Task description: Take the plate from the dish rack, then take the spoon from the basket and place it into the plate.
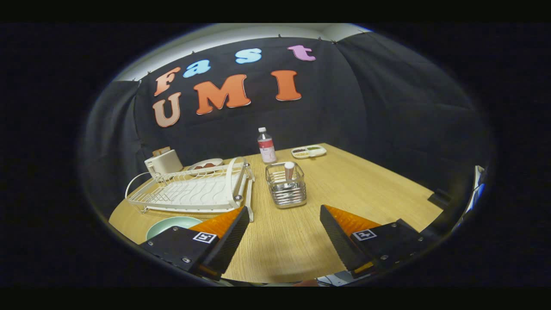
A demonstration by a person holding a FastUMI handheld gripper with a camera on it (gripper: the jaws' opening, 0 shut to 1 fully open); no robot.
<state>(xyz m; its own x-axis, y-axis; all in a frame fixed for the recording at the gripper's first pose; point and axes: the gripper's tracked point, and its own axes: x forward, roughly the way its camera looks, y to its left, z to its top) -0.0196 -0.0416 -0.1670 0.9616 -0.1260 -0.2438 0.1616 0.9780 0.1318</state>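
Gripper [284, 226] hangs above the bench [366, 189] with fingers spread wide and nothing between them; the plate [170, 224] lies flat on the bench beside the left finger, in front of the rack [189, 191], so the first step looks done; the spoon [289, 171] stands in the basket [286, 185] just ahead; next it must close in and pinch the handle; beyond, a bottle [266, 145], a tray [308, 151], a toaster [163, 163] and black cloth walls.

One dish rack [193, 191], one green plate [170, 224], one wire basket [286, 189], one bottle [266, 145], one toaster [163, 162], one divided tray [308, 151], one gripper [284, 228], fingers apart.
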